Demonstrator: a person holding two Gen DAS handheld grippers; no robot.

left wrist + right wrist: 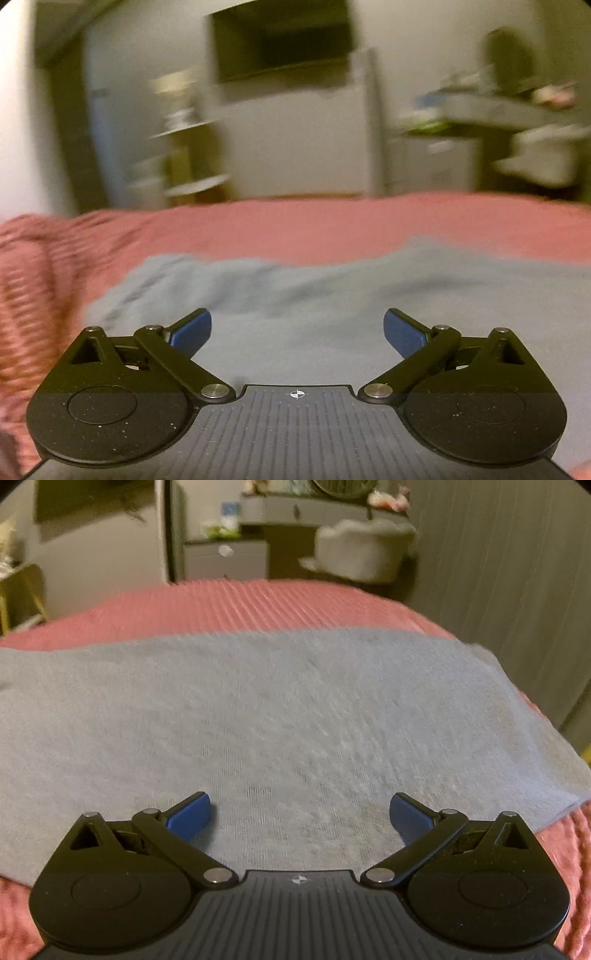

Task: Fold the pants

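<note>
Grey-blue pants lie spread on a pink ribbed bedspread. In the left wrist view my left gripper hovers low over the cloth, open, with nothing between its blue pads. In the right wrist view the pants lie flat as a broad band across the bed, with a layered edge at the right. My right gripper is open just above the near part of the fabric, and its blue pads hold nothing.
The pink bedspread continues past the pants to the bed's far edge. Beyond it stand a wall-mounted dark screen, shelves at the left, a grey dresser and a pale chair. A curtain hangs at the right.
</note>
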